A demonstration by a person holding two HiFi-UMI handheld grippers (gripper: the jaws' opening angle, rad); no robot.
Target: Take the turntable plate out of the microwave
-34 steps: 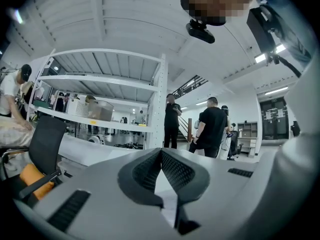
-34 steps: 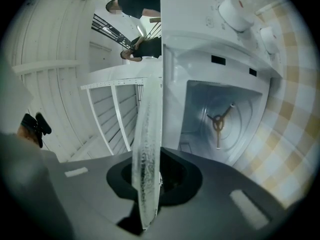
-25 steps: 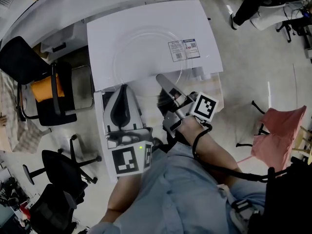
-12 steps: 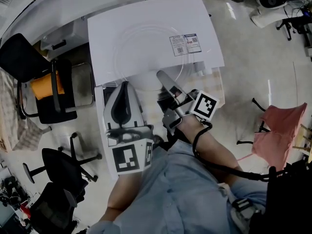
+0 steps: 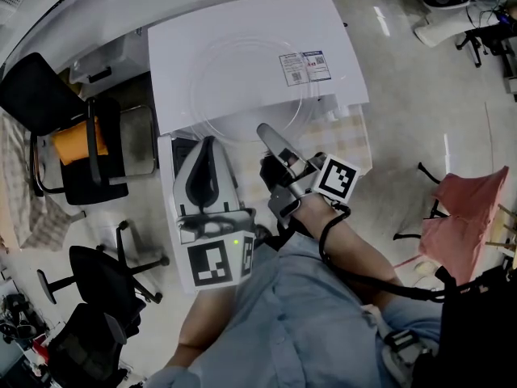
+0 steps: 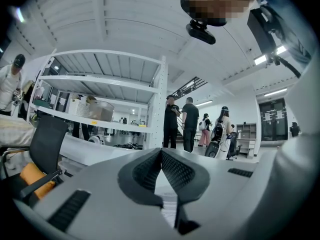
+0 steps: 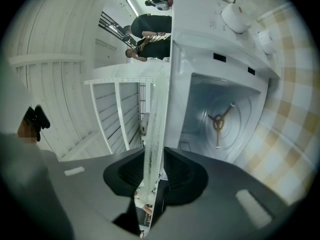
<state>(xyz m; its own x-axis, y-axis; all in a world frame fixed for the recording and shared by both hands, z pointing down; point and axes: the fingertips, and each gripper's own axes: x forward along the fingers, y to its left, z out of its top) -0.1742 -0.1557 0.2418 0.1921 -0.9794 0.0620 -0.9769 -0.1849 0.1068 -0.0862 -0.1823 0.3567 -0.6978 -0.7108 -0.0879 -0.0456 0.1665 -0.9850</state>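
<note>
Plate, clear glass, round, atop white microwave

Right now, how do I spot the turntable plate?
On the white microwave's top lies the turntable plate, its near rim between the right gripper's jaws, which have just been opening. It is a clear glass disc, unlike the printed label nearby.

The clear round glass plate lies flat on top of the white box-shaped microwave; its near edge sticks out past the front; the microwave stands open.
</note>
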